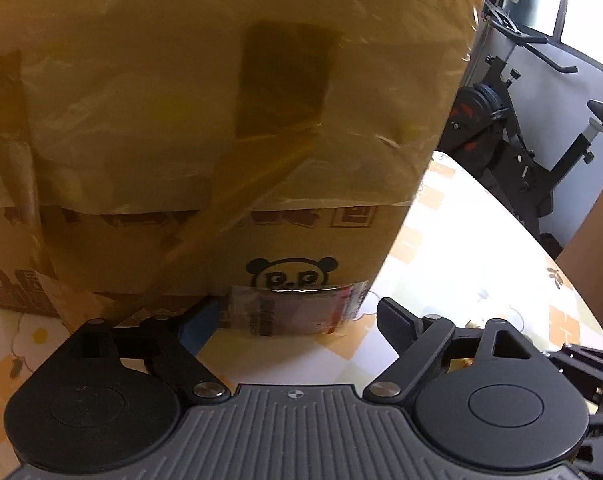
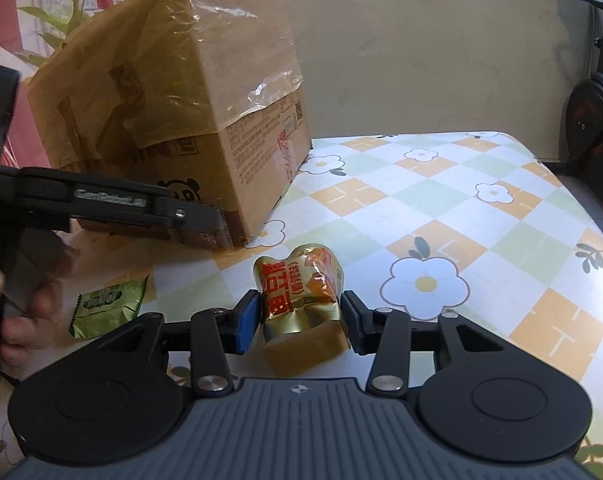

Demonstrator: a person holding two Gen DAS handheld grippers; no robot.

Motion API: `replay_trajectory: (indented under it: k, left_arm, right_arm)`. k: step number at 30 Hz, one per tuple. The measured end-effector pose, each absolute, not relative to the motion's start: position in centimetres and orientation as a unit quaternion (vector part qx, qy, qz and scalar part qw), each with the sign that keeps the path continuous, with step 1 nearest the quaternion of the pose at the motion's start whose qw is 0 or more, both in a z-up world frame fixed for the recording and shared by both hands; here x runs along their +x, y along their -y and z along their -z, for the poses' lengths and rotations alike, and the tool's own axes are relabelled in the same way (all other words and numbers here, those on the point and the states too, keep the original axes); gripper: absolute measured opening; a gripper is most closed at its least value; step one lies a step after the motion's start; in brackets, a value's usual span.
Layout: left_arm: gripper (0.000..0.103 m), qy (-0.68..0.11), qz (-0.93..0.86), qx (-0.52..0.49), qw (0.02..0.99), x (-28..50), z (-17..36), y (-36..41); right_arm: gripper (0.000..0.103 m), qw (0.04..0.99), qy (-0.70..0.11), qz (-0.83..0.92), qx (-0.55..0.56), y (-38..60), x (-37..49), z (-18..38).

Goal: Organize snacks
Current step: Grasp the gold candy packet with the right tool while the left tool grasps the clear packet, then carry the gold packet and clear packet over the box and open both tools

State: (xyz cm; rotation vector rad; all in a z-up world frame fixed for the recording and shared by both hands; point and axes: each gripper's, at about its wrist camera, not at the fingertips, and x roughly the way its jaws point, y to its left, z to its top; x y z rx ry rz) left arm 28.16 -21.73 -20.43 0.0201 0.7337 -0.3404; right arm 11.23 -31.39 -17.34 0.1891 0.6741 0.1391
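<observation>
Right wrist view shows the table [image 2: 441, 208], spread with a cloth checked in white, orange and pale green with white flowers, running back to a plain beige wall. On its far left part stands a tall cardboard box [image 2: 189, 92], its upper part wrapped in yellowish plastic film, with a panda face printed low on one side. Left wrist view has that box [image 1: 221, 120] filling most of the frame, an exercise bike [image 1: 513, 152] standing beyond the table edge to the right. The left gripper [image 1: 297, 316] hovers close to the foot of the box with its fingers spread wide and nothing between them; a glossy label low on the box lies ahead of the gap. A hand [image 2: 17, 308] at the left edge grasps that tool's handle. The right gripper [image 2: 299, 314] sits low over the cloth, its blue pads pressed on the two sides of a gold and orange snack pouch [image 2: 297, 292], which stands crumpled between them, near the box corner. A small green snack packet [image 2: 107, 306] lies flat on the cloth just left of that gripper, apart from the pouch
</observation>
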Motion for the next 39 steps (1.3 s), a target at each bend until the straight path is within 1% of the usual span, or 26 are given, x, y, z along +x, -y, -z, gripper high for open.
replay_trajectory:
  k: [5,10,18,20,22,24,31,39]
  left_arm:
    - [0.088,-0.365,0.131,0.022,0.921,27.9,20.9,23.6]
    - [0.083,-0.400,0.087,-0.033,0.912,28.8,21.3,23.5]
    - [0.082,-0.389,0.101,-0.033,0.915,28.3,20.9,25.0]
    - [0.079,-0.383,0.104,-0.023,0.918,28.0,21.0,25.4]
    - [0.070,-0.375,0.103,-0.028,0.921,27.5,21.0,25.3]
    - [0.064,-0.369,0.119,-0.031,0.921,27.0,21.0,24.8]
    - [0.063,-0.376,0.149,-0.039,0.914,26.4,20.8,22.7]
    - [0.063,-0.373,0.170,-0.024,0.912,25.7,20.2,20.4]
  right_arm:
    - [0.046,0.936,-0.331,-0.076,0.097,31.4,11.3,17.4]
    - [0.046,0.935,-0.329,-0.081,0.101,31.5,11.2,17.5]
    - [0.046,0.934,-0.329,-0.087,0.105,31.6,11.3,17.5]
    - [0.046,0.934,-0.330,-0.088,0.107,31.7,11.3,17.6]
    - [0.046,0.934,-0.330,-0.088,0.107,31.7,11.4,17.6]
    - [0.046,0.934,-0.329,-0.089,0.108,31.8,11.4,17.6]
    - [0.046,0.933,-0.331,-0.089,0.107,31.8,11.5,17.6]
    - [0.046,0.936,-0.328,-0.080,0.100,31.6,11.3,17.5]
